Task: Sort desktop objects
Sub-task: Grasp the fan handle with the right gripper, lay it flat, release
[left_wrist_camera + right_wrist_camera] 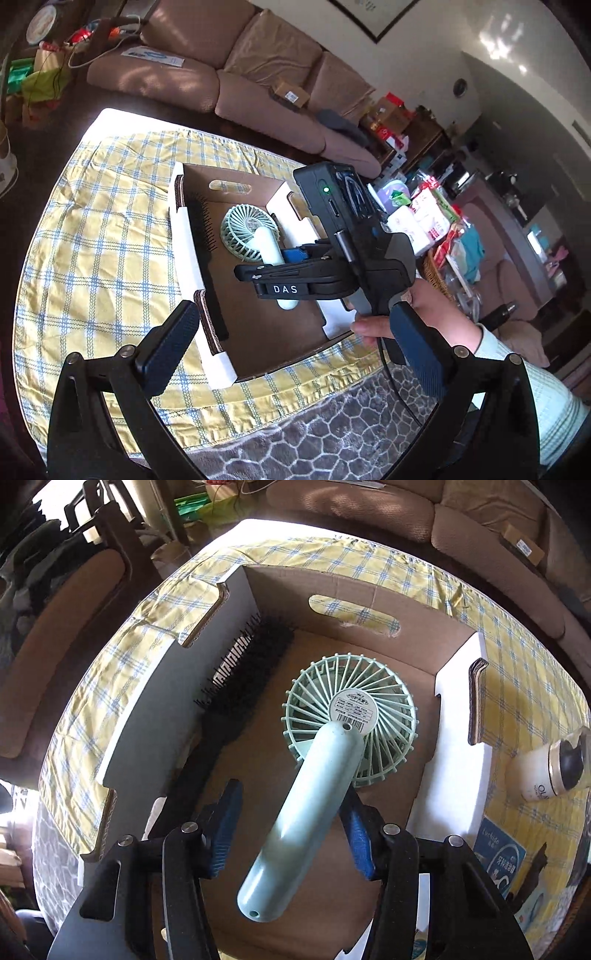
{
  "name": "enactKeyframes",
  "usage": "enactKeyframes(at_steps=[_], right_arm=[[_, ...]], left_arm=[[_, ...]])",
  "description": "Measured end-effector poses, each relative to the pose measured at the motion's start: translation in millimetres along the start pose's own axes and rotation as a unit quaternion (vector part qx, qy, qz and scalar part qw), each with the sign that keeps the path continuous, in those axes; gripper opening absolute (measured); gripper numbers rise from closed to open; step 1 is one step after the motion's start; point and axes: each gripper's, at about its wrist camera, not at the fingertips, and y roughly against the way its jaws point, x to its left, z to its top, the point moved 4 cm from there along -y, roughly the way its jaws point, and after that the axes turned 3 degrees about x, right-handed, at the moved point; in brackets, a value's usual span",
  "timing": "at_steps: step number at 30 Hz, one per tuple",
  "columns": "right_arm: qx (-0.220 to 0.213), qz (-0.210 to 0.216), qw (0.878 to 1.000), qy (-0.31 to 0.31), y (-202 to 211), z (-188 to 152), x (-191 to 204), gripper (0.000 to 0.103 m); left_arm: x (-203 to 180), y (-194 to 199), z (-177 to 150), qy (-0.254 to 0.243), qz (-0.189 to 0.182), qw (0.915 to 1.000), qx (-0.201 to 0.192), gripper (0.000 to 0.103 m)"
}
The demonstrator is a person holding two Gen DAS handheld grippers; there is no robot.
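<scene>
An open cardboard box (184, 254) (369, 602) with white edge pads stands on the checked tablecloth. A black hairbrush (207, 243) (240, 672) lies in it along the left wall. Beside the brush lies a mint green hand fan (245, 230) (332, 760), its head toward the far wall. My right gripper (288, 830) (293, 255) points down into the box with the fan's handle between its blue pads (223, 830); a gap shows at the left pad, so it stands open. My left gripper (295, 343) hangs wide open and empty above the box's near corner.
A white cream jar (550, 771) and a blue carton (498, 856) lie on the tablecloth (92, 258) right of the box. A brown sofa (236, 70) stands behind the table. A person's hand (424, 314) holds the right gripper. Cluttered packets and a basket (436, 229) sit at the right.
</scene>
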Motion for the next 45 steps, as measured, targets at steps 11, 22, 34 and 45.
enactKeyframes(at_steps=[11,22,34,45], right_arm=[[-0.022,0.028,0.996,-0.085,-2.2,32.0,-8.7,0.055],[-0.037,0.080,0.984,-0.154,11.7,23.2,-8.2,0.059],[-0.044,0.098,0.979,-0.176,9.2,28.8,-8.9,0.065],[-0.097,0.098,0.985,-0.108,107.1,-32.9,-28.6,0.081]], left_arm=[[-15.5,-9.7,-7.2,-0.011,-0.012,0.9997,0.016,0.103],[-21.1,-13.4,-13.4,-0.017,-0.013,0.9995,0.024,0.103],[-24.7,-17.2,-15.0,-0.028,-0.012,0.9987,0.041,0.103],[-47.1,-29.8,-27.3,-0.085,0.023,0.9946,0.055,0.103]])
